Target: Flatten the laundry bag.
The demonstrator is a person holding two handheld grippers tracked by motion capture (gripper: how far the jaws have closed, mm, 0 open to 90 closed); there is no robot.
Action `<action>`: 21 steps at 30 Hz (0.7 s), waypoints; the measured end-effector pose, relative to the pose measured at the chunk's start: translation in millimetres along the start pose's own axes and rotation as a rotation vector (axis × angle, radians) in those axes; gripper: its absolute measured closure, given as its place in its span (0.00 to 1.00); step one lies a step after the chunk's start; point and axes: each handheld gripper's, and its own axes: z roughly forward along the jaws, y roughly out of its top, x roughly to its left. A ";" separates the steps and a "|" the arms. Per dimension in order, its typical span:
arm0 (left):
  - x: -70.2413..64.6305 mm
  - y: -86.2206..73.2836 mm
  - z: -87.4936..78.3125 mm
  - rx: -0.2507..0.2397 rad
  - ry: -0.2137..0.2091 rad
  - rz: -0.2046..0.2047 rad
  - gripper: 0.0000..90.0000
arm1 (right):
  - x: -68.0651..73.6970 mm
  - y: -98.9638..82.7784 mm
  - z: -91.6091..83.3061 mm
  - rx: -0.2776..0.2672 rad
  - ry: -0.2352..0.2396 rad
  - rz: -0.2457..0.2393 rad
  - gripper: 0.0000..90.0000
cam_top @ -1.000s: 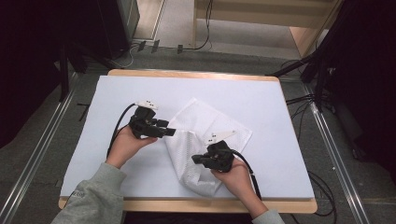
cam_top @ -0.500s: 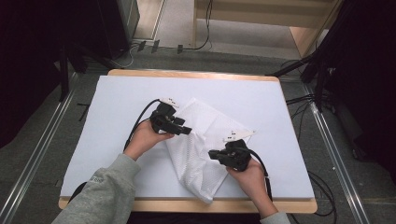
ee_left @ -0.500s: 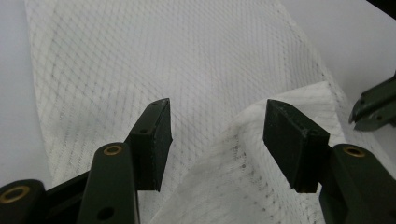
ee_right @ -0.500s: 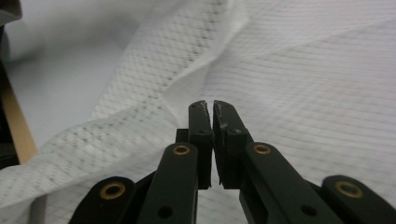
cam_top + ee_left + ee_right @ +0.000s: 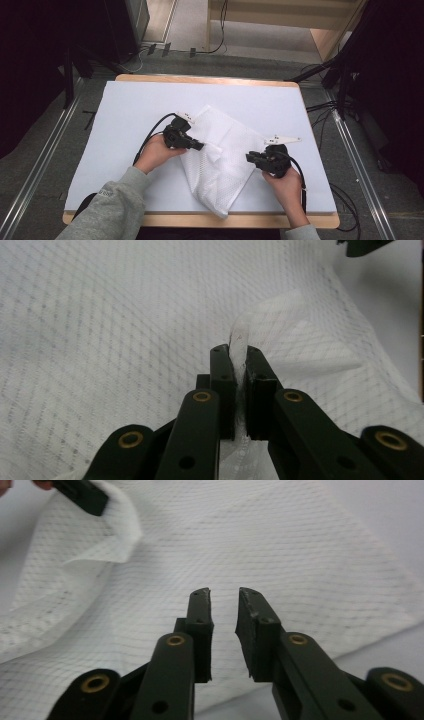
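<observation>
A white mesh cloth (image 5: 227,155) lies crumpled across the middle of the white-covered table (image 5: 130,105). My left gripper (image 5: 200,146) is at the cloth's left edge; its jaws have just closed. In the left gripper view it (image 5: 239,352) is shut on a raised fold of the cloth (image 5: 125,315). My right gripper (image 5: 250,157) sits at the cloth's right edge, pointing left. Its jaws have just been opening; in the right gripper view they (image 5: 223,595) stand slightly apart over the cloth (image 5: 280,545) with nothing between them. The left gripper (image 5: 82,495) shows there at the top left.
The table has a wooden rim (image 5: 200,79) at its far edge. Metal floor rails (image 5: 40,165) run along both sides, and cables (image 5: 350,200) trail on the right. Black stands and a wooden unit (image 5: 320,30) are behind the table.
My left hand moved right onto the cloth and its jaws shut on a fold. My right hand slid right to the cloth's right edge, and its jaws parted a little.
</observation>
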 end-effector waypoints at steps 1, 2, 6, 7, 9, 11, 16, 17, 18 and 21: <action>-0.9 0.0 -2.5 0.001 -0.012 0.005 0.97 | -2.6 -0.2 -0.3 -0.004 -0.008 -0.001 0.86; -0.9 0.0 -2.5 0.001 -0.012 0.005 0.98 | -2.6 -0.2 -0.3 -0.004 -0.008 -0.001 0.86; 1.0 -5.9 -25.6 -0.063 -0.035 0.000 0.97 | -17.6 -3.0 -4.6 -0.020 -0.051 0.012 0.77; 2.0 -8.8 -30.6 -0.088 -0.047 -0.007 0.97 | -20.5 -3.8 -5.0 -0.021 -0.064 0.014 0.77; 4.5 -13.9 -38.5 -0.111 -0.066 -0.028 0.97 | -26.7 -5.0 -5.2 -0.013 -0.070 0.024 0.75; 4.7 -18.2 -43.1 -0.118 -0.059 -0.029 0.97 | -31.8 -5.4 -4.3 -0.015 -0.082 0.034 0.71; 1.7 -27.9 -51.6 -0.137 -0.044 -0.013 0.96 | -41.7 -4.6 -2.2 -0.024 -0.140 0.039 0.64; 1.8 -30.1 -53.2 -0.139 -0.041 -0.018 0.95 | -43.8 -4.3 -1.3 -0.026 -0.145 0.043 0.64; 2.4 -32.3 -54.9 -0.143 -0.038 -0.020 0.95 | -46.2 -3.9 -0.3 -0.026 -0.145 0.045 0.64; 3.5 -39.0 -60.8 -0.159 -0.025 -0.036 0.95 | -51.0 -2.6 2.8 -0.024 -0.152 0.057 0.63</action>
